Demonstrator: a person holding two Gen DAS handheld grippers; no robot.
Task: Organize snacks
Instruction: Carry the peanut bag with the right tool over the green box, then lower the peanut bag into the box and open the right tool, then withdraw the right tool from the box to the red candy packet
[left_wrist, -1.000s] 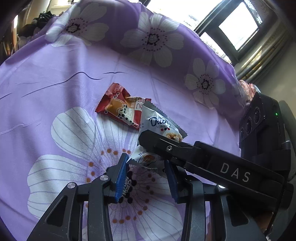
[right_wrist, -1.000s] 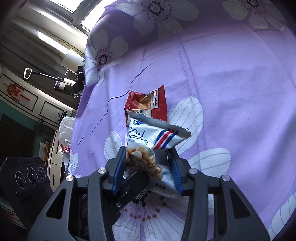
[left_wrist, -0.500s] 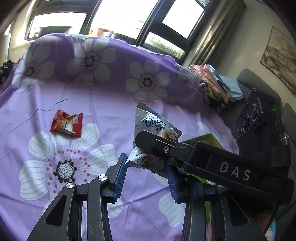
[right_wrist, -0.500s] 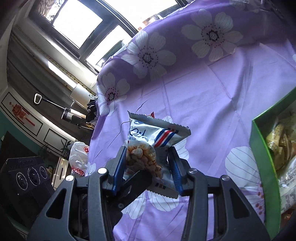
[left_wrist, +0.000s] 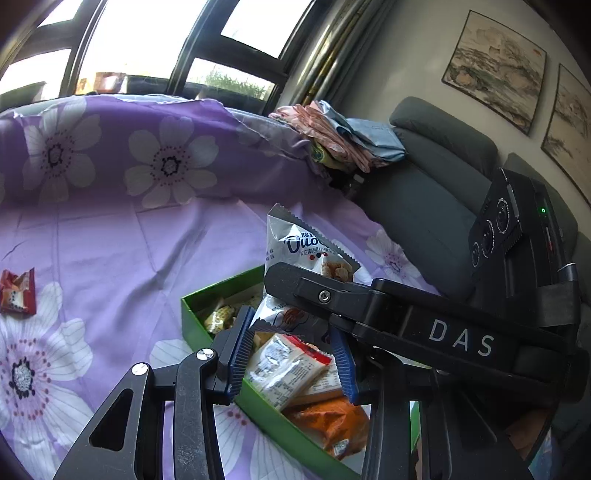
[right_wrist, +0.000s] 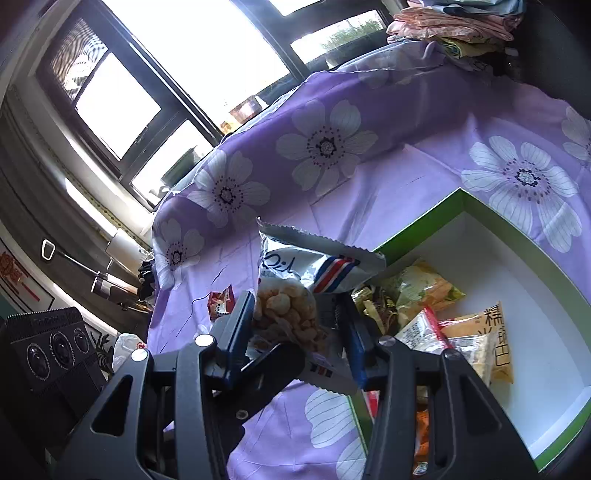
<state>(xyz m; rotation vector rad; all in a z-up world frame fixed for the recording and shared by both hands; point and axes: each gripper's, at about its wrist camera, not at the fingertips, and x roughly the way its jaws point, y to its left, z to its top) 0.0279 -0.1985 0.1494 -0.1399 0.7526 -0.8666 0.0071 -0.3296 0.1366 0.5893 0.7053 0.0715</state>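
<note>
My right gripper (right_wrist: 301, 332) is shut on a white snack bag (right_wrist: 295, 280) with a picture of puffed balls; it holds it in the air above the near left corner of a green box (right_wrist: 517, 225). The bag also shows in the left wrist view (left_wrist: 306, 251), where the right gripper's arm crosses in front. My left gripper (left_wrist: 291, 354) is open and empty, just over the box (left_wrist: 207, 332), which holds several snack packets (left_wrist: 288, 369). A red snack packet (left_wrist: 18, 291) lies on the purple cloth at the far left, and it shows small in the right wrist view (right_wrist: 221, 301).
The table is covered by a purple cloth with white flowers (left_wrist: 110, 240). A grey sofa (left_wrist: 424, 192) with folded clothes (left_wrist: 340, 136) stands behind it. The box has a bare white floor on its far side (right_wrist: 517, 280). Windows lie beyond.
Both grippers have swung to the right, away from the red packet and over the green box. The right gripper still holds the white bag. The left gripper stays open.
</note>
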